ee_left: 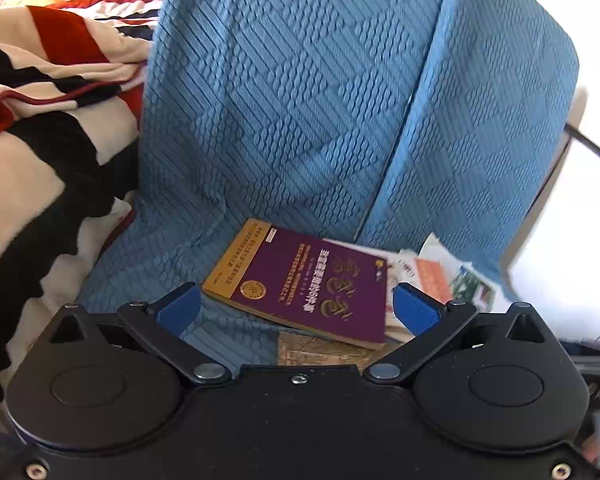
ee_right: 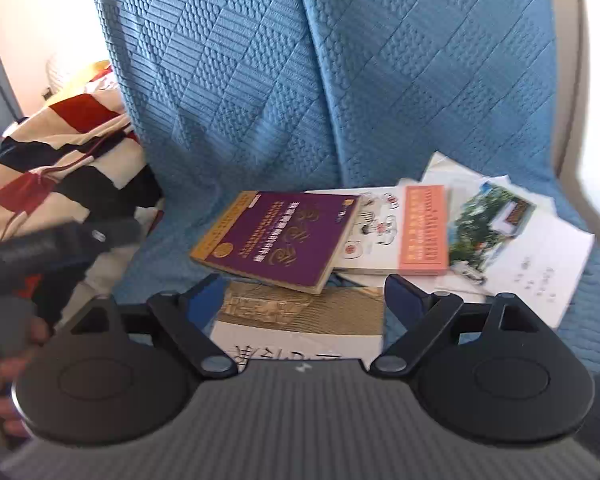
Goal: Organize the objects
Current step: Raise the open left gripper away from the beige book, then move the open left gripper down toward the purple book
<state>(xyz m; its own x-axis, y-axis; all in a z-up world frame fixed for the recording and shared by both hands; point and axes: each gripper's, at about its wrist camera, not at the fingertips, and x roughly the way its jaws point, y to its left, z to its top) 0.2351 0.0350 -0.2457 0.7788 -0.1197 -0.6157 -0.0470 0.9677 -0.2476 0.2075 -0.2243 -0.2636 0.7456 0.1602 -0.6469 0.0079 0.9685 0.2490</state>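
A purple book with a gold spine lies tilted on top of other books on the blue-covered seat. My left gripper hovers just before it, open wide, its blue pads clear of the cover. In the right wrist view the purple book rests on a tan and white book. Right of it lie a white cartoon book, an orange book and a photo booklet. My right gripper is open above the tan book, holding nothing. The left gripper's body shows blurred at the left.
A blue quilted cover drapes the seat and backrest. A red, black and cream striped blanket is heaped on the left. White papers spread at the right beside a grey armrest frame. A hand grips the left tool.
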